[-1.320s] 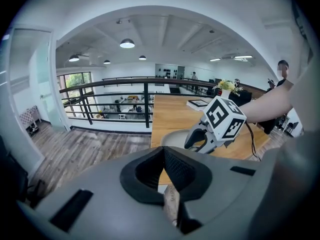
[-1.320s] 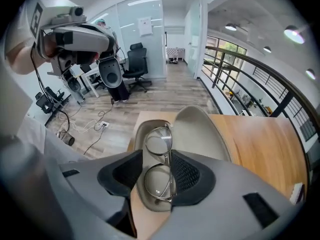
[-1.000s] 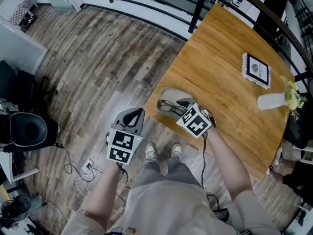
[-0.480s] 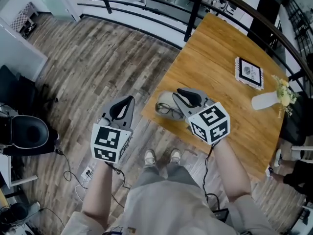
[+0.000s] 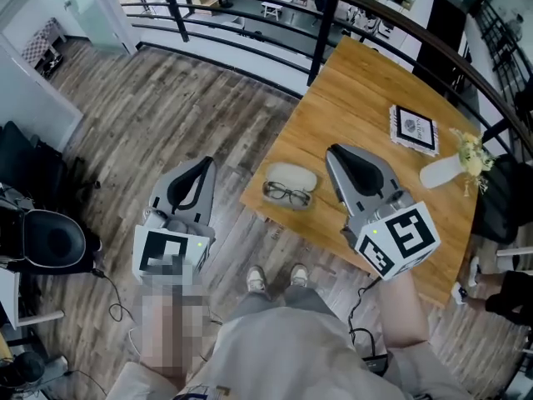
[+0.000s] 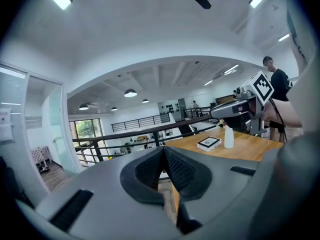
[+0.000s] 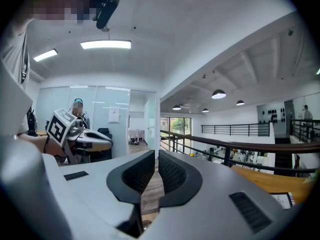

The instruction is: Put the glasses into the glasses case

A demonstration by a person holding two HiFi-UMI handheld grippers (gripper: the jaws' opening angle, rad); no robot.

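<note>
**Wood-topped table, glasses not yet in their case**

Set near the front edge of the table [image 5: 366, 82]: the glasses [image 5: 287, 193], lying just in front of the pale glasses case [image 5: 293, 175], so close that touching or not cannot be told. Plainly outside the case, so nothing of the task done yet. Hard to judge from above whether the case is open or shut.

Left hand-held gripper [image 5: 200, 167] held out over the floor, left of the table, pads pressed together on nothing. Right hand-held gripper [image 5: 336, 152] held high above the table, right of the glasses, having just been closing, now down to a thin slit with nothing between. Both pointing roughly level and past the glasses, so probably idle rather than reaching.

Likely called for next: spreading one gripper and coming down on the frame, preferably at the bridge or a temple, the thin frame being apt to slip. Framed card [image 5: 414, 128] and white vase [image 5: 440, 172] well apart from the glasses, out of the way.
</note>
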